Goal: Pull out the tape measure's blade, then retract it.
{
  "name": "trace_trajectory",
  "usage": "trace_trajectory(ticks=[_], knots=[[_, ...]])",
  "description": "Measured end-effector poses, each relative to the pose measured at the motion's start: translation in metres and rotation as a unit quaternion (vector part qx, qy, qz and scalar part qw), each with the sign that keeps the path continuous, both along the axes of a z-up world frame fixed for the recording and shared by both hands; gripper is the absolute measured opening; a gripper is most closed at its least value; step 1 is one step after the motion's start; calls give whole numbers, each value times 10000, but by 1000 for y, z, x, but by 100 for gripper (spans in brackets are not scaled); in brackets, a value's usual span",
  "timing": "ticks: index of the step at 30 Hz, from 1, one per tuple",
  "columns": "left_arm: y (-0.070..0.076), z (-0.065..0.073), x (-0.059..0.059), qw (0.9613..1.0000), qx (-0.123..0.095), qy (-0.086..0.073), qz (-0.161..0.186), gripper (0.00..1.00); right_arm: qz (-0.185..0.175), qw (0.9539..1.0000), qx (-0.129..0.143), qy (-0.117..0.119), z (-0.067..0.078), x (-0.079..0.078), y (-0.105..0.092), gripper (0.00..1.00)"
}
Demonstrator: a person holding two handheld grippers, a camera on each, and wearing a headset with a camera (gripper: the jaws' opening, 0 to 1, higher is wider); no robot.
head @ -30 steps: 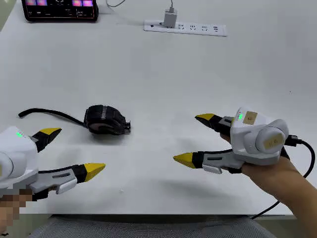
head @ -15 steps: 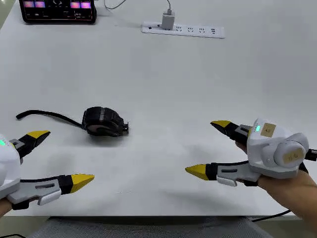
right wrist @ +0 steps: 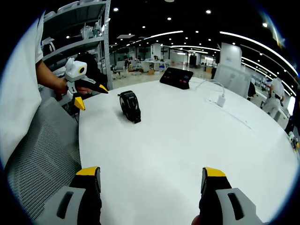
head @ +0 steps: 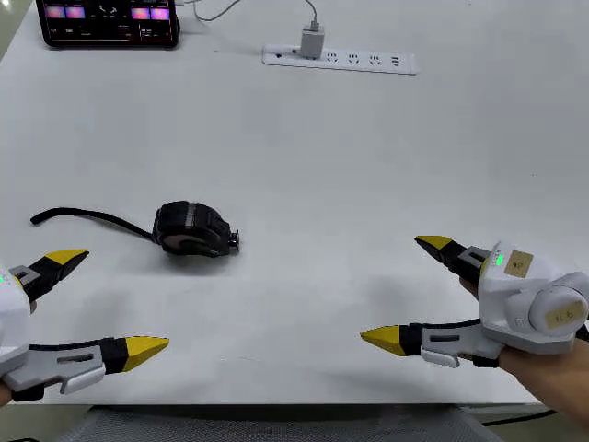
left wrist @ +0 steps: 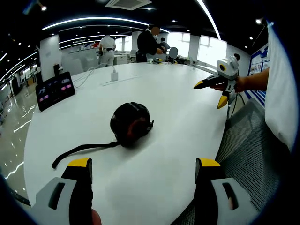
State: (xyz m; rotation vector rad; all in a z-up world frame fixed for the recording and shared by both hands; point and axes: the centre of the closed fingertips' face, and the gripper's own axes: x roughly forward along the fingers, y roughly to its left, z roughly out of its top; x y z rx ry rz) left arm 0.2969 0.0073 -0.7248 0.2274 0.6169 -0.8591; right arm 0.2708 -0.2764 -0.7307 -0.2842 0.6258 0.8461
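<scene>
A black tape measure (head: 192, 229) lies on the white table (head: 304, 157), its black strap (head: 87, 218) trailing to the left; no blade is drawn out. It also appears in the left gripper view as the tape measure (left wrist: 131, 123) and in the right gripper view as the tape measure (right wrist: 130, 105). My left gripper (head: 106, 302) hovers open at the near left edge, short of the tape measure. My right gripper (head: 409, 290) hovers open at the near right, well apart from it. Both hold nothing.
A white power strip (head: 339, 58) with a plugged charger lies at the far side. A dark tablet (head: 107, 20) with a lit screen stands at the far left. A grey mesh chair (right wrist: 37, 154) sits by the near table edge. People stand in the background.
Both grippers have drawn back toward the near table edge and apart from each other. The tape measure has stayed in place.
</scene>
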Motion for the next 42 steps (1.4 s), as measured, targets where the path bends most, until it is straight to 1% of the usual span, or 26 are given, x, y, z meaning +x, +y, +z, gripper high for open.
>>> trace_trajectory(ticks=[2, 7, 10, 13, 19, 24, 29, 42], knots=[[2, -2, 0, 9999, 106, -27, -39, 88, -19, 10000, -28, 3, -2, -2, -3, 88], [1, -4, 1, 9998, 130, -34, -112, 87, -18, 10000, -60, 56, -6, -7, -7, 89], [0, -5, 1, 9998, 149, -41, -144, 87, -47, 9999, -15, 102, -8, -8, -9, 91], [0, -5, 2, 9997, 145, -55, -179, 87, -45, 9998, -58, 176, -12, -11, -11, 90], [-1, -3, 2, 9996, 149, -91, -226, 87, -30, 9998, -75, 203, -14, -13, -10, 90], [0, -2, 2, 9996, 127, -97, -241, 87, -53, 9997, -53, 213, -14, -11, -8, 89], [1, -3, 2, 9996, 107, -87, -233, 87, -53, 9998, -50, 183, -12, -9, -5, 88], [-2, -5, 1, 9995, 65, -59, -293, 86, -95, 9998, -89, 174, -9, -6, -8, 88]])
